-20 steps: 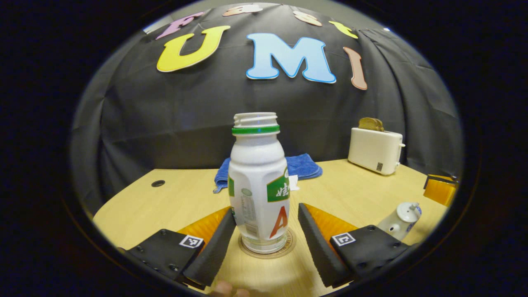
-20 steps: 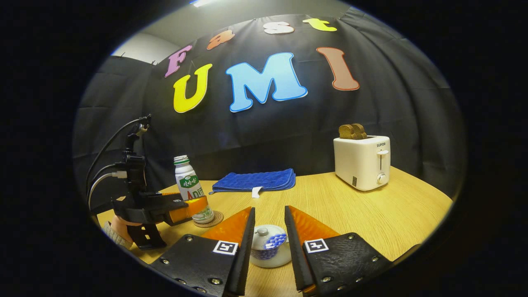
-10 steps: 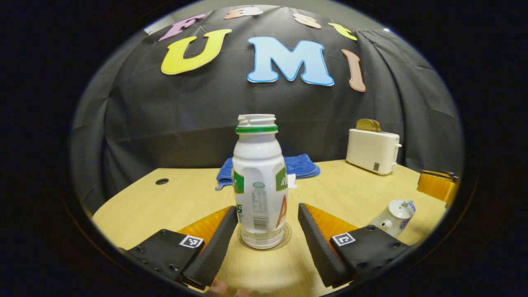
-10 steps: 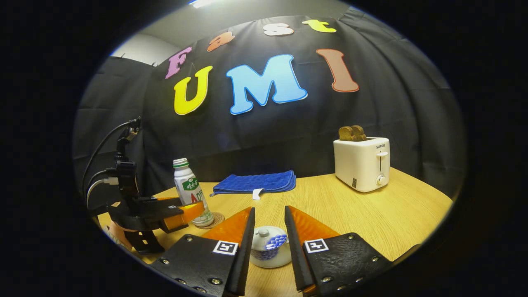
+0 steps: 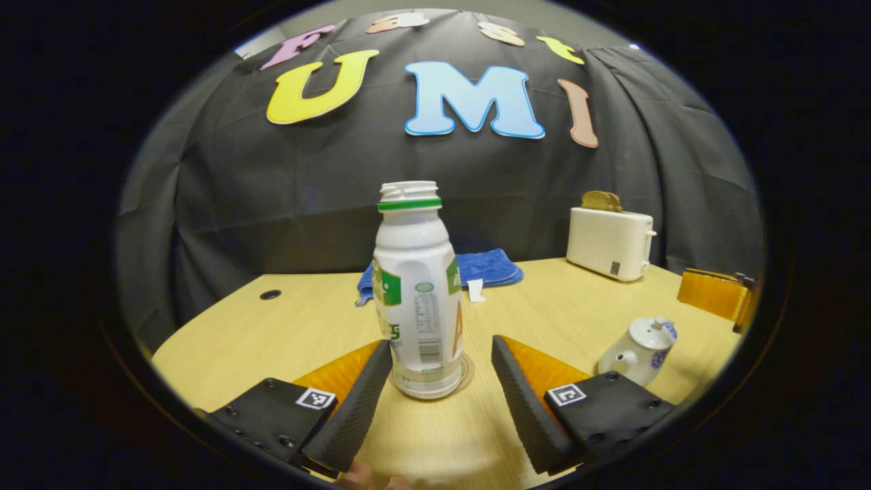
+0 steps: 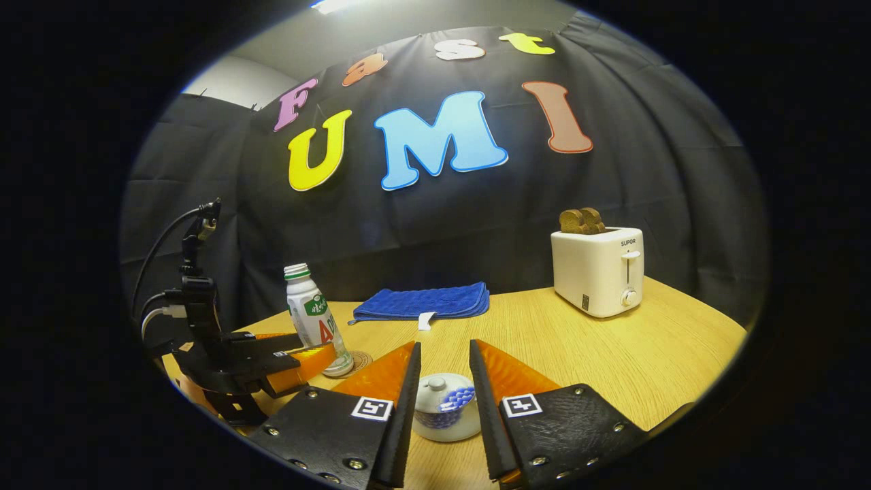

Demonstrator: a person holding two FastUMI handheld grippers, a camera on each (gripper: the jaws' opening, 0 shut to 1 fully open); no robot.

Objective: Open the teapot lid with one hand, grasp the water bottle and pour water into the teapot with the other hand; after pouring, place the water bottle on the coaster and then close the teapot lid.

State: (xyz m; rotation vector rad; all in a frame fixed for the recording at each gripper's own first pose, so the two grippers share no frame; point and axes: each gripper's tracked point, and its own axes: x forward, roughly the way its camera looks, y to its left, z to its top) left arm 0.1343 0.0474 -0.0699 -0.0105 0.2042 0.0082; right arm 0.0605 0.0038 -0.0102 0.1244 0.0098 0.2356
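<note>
A white water bottle [image 5: 416, 292] with a green ring and no cap stands upright on a round coaster [image 5: 464, 371]. My left gripper [image 5: 441, 344] is open, its fingers on either side of the bottle's base and clear of it. To the right sits the white and blue teapot [image 5: 636, 350] with its lid [image 5: 650, 328] on. In the right gripper view the teapot [image 6: 442, 412] and its lid [image 6: 435, 384] show between the fingers of my right gripper [image 6: 444, 346], which is open and holds nothing. The bottle [image 6: 311, 320] and left gripper [image 6: 299, 357] are at the left there.
A folded blue cloth [image 6: 422, 299] lies at the back of the wooden table [image 6: 646, 354]. A white toaster [image 6: 597, 269] with toast stands at the back right. A cable hole [image 5: 270, 295] is at the table's far left. The right gripper's body [image 5: 714, 292] shows beyond the teapot.
My left gripper has drawn back from the bottle, which stays on the coaster; the left finger no longer touches it. The right gripper has barely moved.
</note>
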